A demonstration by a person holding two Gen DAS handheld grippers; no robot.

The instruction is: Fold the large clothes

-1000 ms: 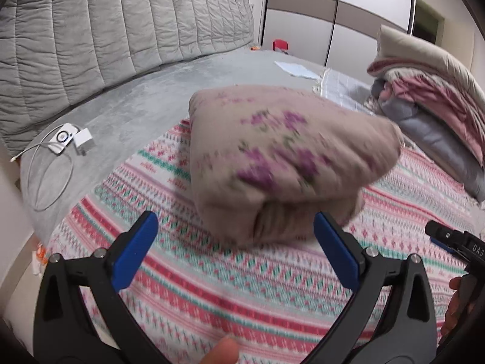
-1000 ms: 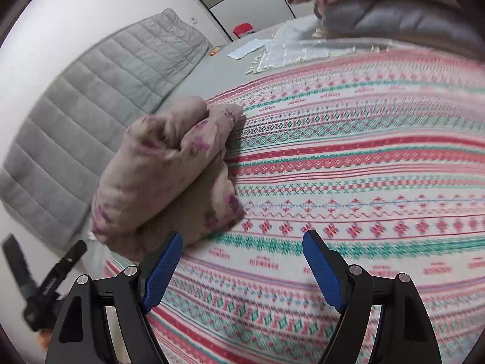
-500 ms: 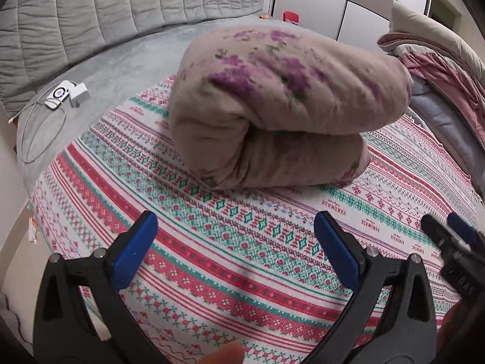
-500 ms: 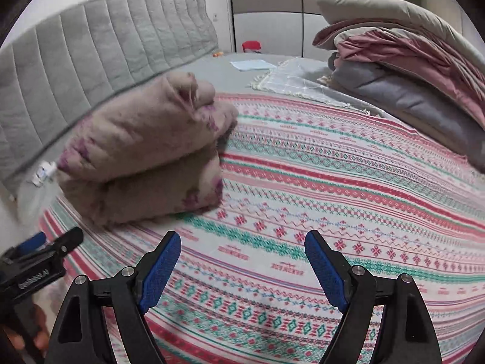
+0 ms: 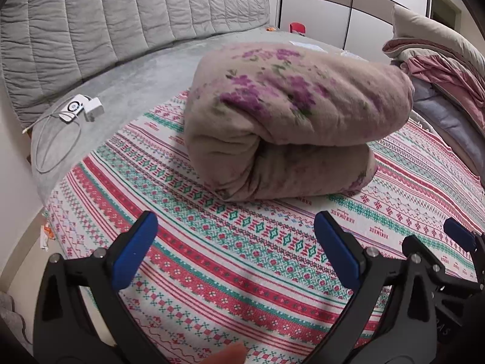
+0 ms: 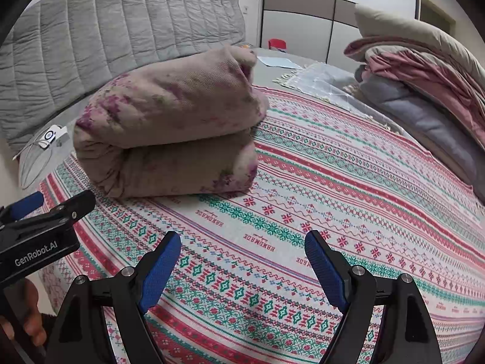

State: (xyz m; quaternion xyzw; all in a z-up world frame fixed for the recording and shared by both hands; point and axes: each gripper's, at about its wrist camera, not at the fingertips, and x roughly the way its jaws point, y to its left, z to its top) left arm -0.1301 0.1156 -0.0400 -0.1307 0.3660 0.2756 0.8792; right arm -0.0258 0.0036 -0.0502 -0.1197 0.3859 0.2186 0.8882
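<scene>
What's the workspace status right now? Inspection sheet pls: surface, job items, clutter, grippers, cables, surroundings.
Surface: bed with a patterned red-green-white blanket spread flat over a grey bedcover.
Job's things: floral quilt, folded into a thick bundle, resting on the patterned blanket; nothing touches it.
Clutter: pile of folded bedding at the bed's right edge; fringed pale cloth and a sheet of paper behind.
Grippers: left gripper open, empty, short of the quilt; right gripper open, empty, over bare blanket.
Cables: white charger with a looped cable on the grey bedcover near the headboard.
Surroundings: quilted grey headboard, wardrobe doors, small red object.
</scene>
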